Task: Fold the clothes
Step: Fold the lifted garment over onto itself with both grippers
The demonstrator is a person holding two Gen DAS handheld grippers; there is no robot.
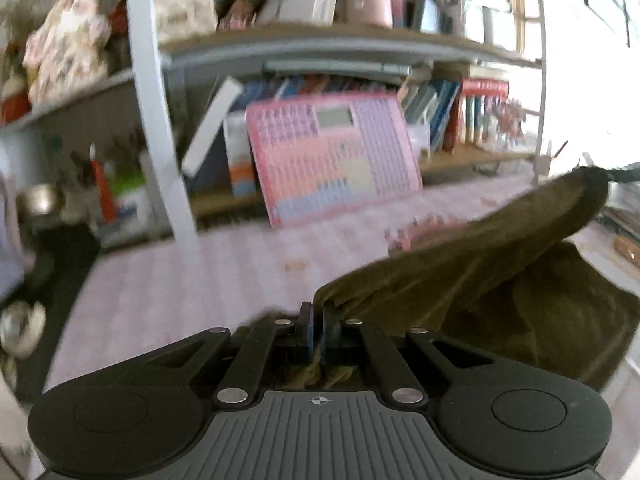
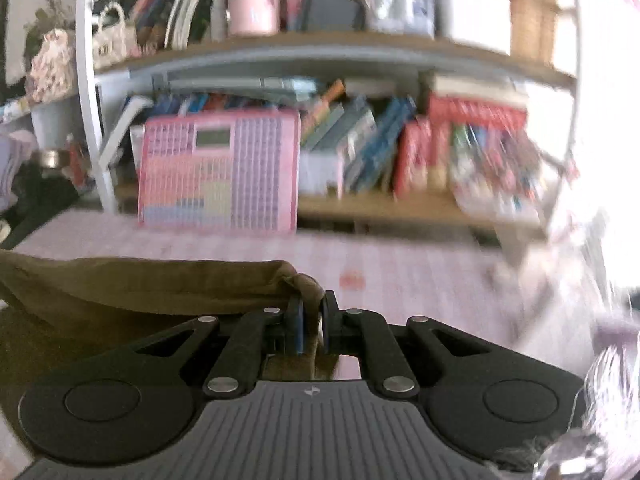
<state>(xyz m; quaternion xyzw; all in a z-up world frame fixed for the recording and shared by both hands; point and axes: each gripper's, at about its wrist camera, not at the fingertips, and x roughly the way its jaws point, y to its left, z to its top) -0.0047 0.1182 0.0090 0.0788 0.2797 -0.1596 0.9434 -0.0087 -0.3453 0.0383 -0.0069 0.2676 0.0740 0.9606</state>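
1. Both views are blurring; book titles on the shelves behind the pink-checked table (image 2: 420,276) are staying unreadable, and the right edge is washing out in window glare.
2. One olive garment (image 1: 480,280) is hanging over the table, near its front edge; its lower part is running out of view below both grippers.
3. Two grippers are showing. The left gripper (image 1: 318,334) is pinching one corner of the garment, fingers pressed together on cloth.
4. The right gripper (image 2: 311,328) is clamping another bunched corner (image 2: 304,284) between its fingers.
5. One pink keypad toy (image 2: 220,172) is leaning at the table's back edge, against the bookshelf (image 2: 320,56).
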